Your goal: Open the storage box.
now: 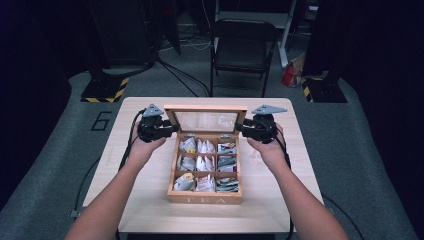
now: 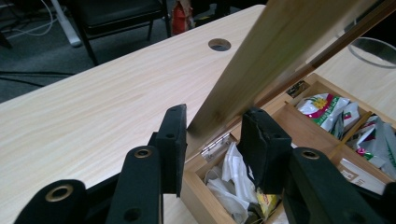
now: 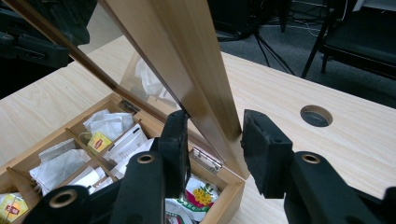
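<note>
Wooden tea box point(image 1: 205, 196) sat mid-table point(image 1: 140, 200), lid point(image 1: 206, 120) raised near upright on rear hinges, bags point(image 1: 198, 161) filling the compartments. Left gripper point(image 1: 172, 128) at lid's left edge; in its own view lid edge point(image 2: 261, 70) ran up between the jaws, touching the left pad, small gap at the right pad, hinge point(image 2: 215, 145) just below the tips. Read as closed on the lid, near its tightest. Right gripper point(image 1: 241, 128) at lid's right edge; in its own view lid frame point(image 3: 187, 60) stood between the jaws, left pad against it, right pad apart. Partly open, grip uncertain.
</note>
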